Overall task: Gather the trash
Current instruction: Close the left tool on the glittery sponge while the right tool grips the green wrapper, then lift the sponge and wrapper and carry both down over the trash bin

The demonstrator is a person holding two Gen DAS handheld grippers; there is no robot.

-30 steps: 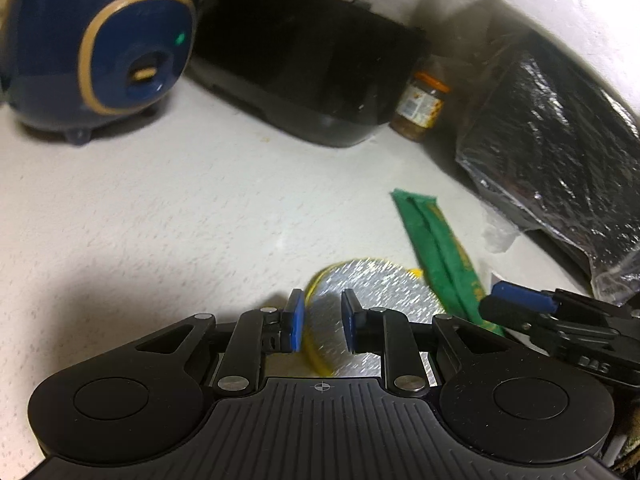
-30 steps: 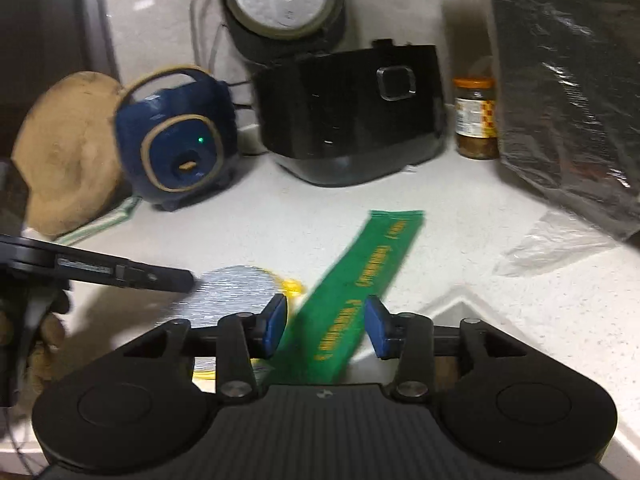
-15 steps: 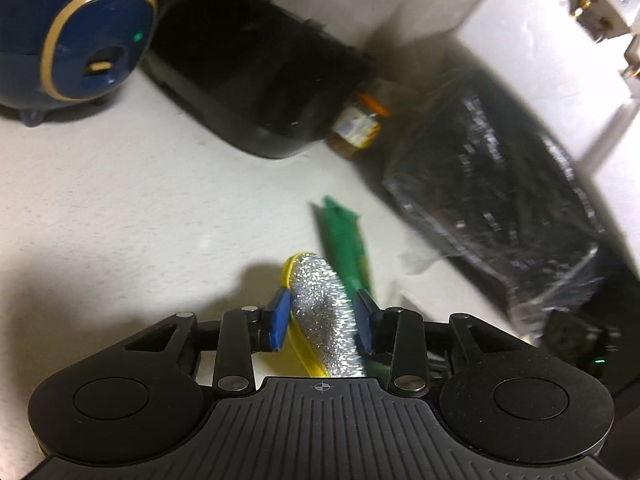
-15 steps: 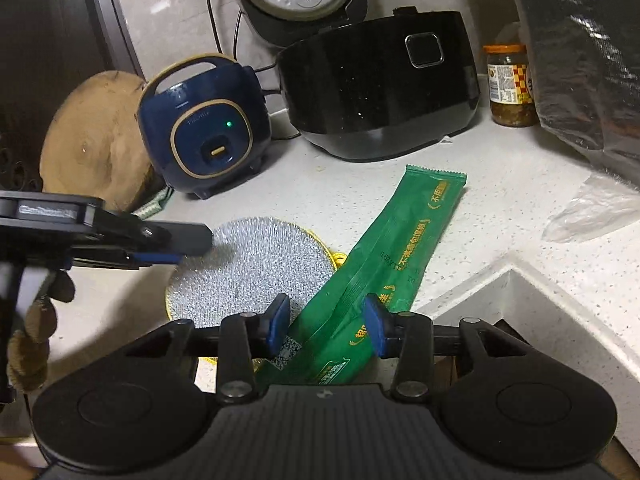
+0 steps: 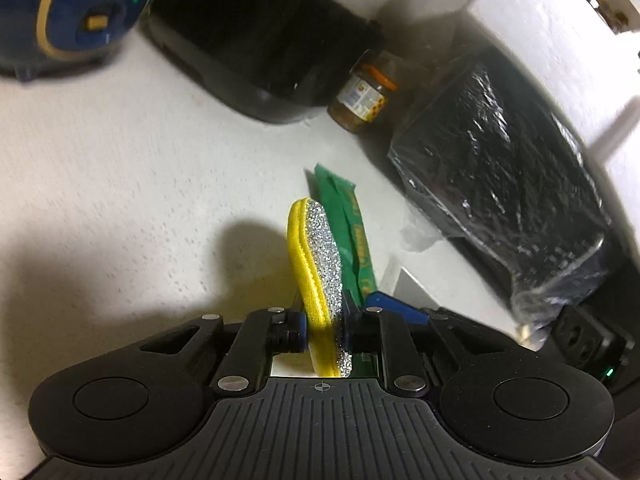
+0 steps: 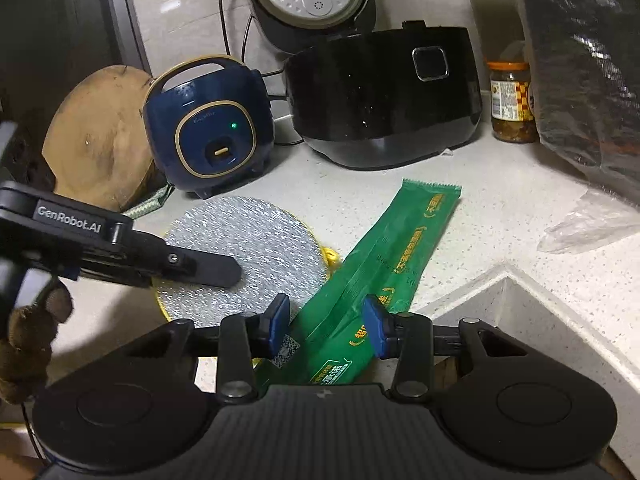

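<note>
Left gripper (image 5: 323, 326) has just closed on the round silver scouring pad (image 5: 320, 276), gripping it on edge, yellow rim leftward.
Right gripper (image 6: 326, 322) stands partly open above the green wrapper (image 6: 394, 256), pads apparently clear of it; the wrapper lies on the speckled countertop (image 6: 472, 208) beside that pad.

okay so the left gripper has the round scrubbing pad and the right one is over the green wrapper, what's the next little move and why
Probably close the right gripper on the green wrapper. Its fingers sit on either side of the wrapper with a gap on each side. The left gripper, whose fingers have just closed, clamps the scrubbing pad on edge, so the wrapper lies mostly uncovered on the counter.
</note>
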